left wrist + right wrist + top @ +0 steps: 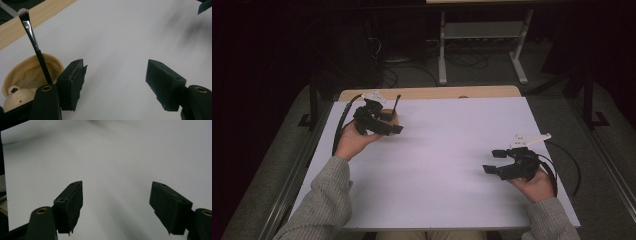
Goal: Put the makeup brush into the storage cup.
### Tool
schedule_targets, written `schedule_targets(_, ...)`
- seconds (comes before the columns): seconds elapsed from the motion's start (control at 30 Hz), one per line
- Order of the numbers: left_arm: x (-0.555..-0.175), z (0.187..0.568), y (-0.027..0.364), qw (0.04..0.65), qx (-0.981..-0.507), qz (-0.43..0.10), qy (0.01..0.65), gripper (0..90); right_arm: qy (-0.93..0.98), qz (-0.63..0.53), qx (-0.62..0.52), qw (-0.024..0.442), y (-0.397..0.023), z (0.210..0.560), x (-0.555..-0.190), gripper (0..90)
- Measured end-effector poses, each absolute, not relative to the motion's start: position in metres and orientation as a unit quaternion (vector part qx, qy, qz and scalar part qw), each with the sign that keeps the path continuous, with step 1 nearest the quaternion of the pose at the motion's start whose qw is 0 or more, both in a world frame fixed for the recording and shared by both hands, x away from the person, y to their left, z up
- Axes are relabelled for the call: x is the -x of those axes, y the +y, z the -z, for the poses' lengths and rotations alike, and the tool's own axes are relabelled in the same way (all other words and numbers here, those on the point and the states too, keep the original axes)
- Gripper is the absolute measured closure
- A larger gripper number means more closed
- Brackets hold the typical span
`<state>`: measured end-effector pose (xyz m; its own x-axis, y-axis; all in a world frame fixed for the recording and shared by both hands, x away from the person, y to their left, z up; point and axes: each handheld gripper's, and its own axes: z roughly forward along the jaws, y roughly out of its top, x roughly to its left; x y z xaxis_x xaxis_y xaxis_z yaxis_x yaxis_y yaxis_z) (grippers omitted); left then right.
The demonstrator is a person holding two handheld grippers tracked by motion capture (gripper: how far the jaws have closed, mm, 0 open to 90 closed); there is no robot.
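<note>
Backing the left gripper point(116, 83), its jaws spread with nothing between them, straight away from the tan holder point(30, 68) keeps the makeup brush point(33, 42) standing upright inside it, while the right gripper point(116, 206) waits equally agape, well apart from that holder.

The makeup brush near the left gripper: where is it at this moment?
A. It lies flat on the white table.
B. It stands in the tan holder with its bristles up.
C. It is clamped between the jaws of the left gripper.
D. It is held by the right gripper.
B: the makeup brush rises from the tan holder, bristles on top, beside the open, empty left gripper.
</note>
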<state>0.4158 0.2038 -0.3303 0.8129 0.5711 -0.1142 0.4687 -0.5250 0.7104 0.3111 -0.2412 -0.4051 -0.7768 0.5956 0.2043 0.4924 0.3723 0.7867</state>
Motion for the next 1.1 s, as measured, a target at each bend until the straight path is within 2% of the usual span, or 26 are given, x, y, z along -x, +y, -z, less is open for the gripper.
schedule_targets(0.37, -0.404, 0.336, 0.201, 0.387, -0.873, -0.068, 0.29, 25.2, 0.826, -0.451, -0.332, 0.063, -0.244, 0.405, -0.311, 24.7)
schedule_targets(1.1, -0.379, 0.36, 0.202, 0.399, -0.869, -0.051, 0.288, 23.9, 0.825, -0.445, -0.343, 0.067, -0.246, 0.407, -0.311, 23.1)
